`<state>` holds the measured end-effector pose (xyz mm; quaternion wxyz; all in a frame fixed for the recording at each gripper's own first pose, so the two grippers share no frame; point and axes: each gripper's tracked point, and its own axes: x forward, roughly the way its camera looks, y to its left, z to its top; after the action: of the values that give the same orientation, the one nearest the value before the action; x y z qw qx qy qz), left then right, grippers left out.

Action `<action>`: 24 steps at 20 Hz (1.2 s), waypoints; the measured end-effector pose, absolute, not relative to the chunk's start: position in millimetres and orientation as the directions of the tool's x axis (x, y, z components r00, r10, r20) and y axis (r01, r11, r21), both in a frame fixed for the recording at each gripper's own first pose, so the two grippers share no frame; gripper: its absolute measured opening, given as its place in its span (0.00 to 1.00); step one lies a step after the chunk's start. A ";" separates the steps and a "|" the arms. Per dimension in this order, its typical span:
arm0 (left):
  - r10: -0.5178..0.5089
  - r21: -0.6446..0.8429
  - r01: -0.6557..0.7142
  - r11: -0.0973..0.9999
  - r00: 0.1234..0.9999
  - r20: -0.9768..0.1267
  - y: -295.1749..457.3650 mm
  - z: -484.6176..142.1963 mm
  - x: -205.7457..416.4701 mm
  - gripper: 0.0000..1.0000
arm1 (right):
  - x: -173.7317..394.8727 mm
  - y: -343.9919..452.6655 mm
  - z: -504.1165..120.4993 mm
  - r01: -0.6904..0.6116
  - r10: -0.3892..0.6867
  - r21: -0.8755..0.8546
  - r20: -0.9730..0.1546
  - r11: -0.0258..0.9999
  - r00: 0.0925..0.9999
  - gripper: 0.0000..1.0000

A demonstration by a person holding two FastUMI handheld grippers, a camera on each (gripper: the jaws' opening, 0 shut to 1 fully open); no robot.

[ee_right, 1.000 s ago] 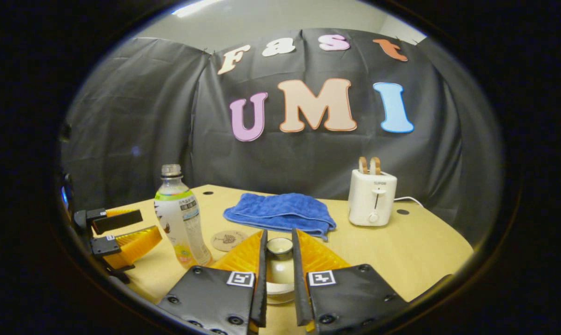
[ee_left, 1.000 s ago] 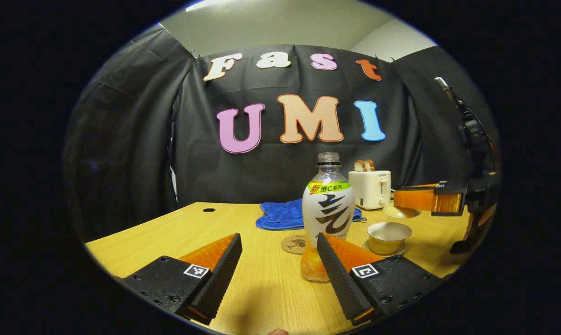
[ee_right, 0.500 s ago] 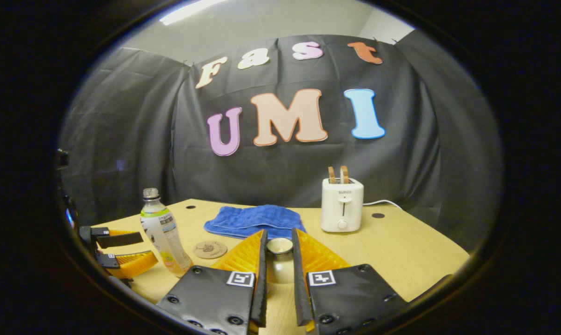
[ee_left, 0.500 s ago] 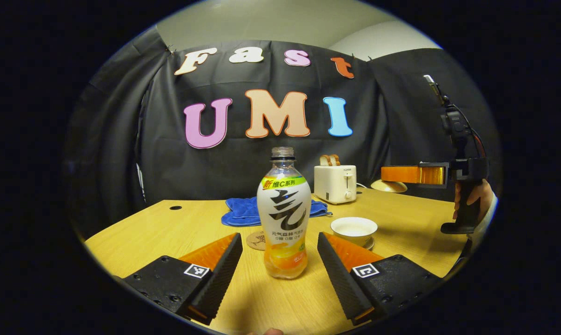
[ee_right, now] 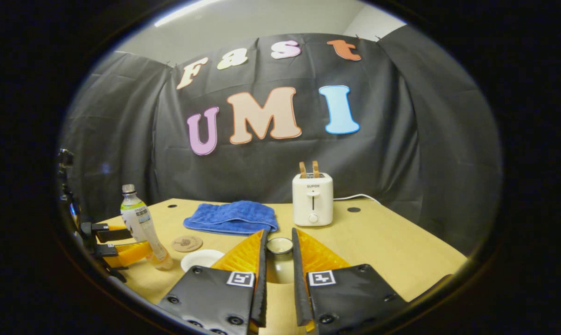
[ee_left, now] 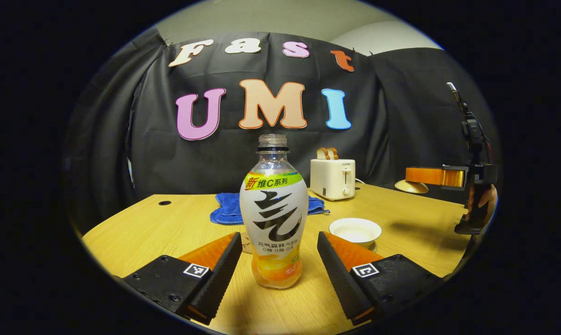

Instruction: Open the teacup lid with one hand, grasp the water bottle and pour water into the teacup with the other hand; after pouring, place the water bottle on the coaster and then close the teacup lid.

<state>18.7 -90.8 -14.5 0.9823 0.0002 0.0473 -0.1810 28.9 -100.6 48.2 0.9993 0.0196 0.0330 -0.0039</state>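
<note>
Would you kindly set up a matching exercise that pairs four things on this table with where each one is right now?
Things:
1. water bottle
2. teacup lid
3. teacup
4. bread slices

Places or states:
A. sticking up out of the toaster
B. uncovered on its saucer
C. standing between the open jaws of the left gripper
D. clamped in the right gripper, off the cup

Pairs: 1-C, 2-D, 3-B, 4-A

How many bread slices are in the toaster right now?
2. Both bread slices stand upright side by side in the slots of the white toaster, at the back of the table beside the blue towel. None looks hidden.
</note>
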 end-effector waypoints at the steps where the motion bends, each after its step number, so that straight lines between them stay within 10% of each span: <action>1: -0.355 -0.017 0.356 0.935 0.930 -0.096 -91.2 -14.3 21.0 0.95 | 28.7 -102.2 47.4 0.008 -0.006 0.043 -0.066 0.999 0.998 0.27; 13: -0.301 0.058 0.312 0.948 0.943 -0.142 -85.9 -21.6 38.6 0.54 | 24.9 -122.9 38.3 0.016 -0.011 0.055 -0.082 0.998 0.997 0.27; 24: -0.186 0.460 0.263 0.848 0.960 -0.208 -71.3 -21.7 60.6 0.52 | 22.2 -136.2 31.0 0.027 -0.021 0.052 -0.105 0.998 0.994 0.28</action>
<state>60.6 -71.3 -21.7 0.9581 0.2494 0.0778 -0.1171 22.2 -136.2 31.0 0.9982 0.0267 0.0520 -0.0120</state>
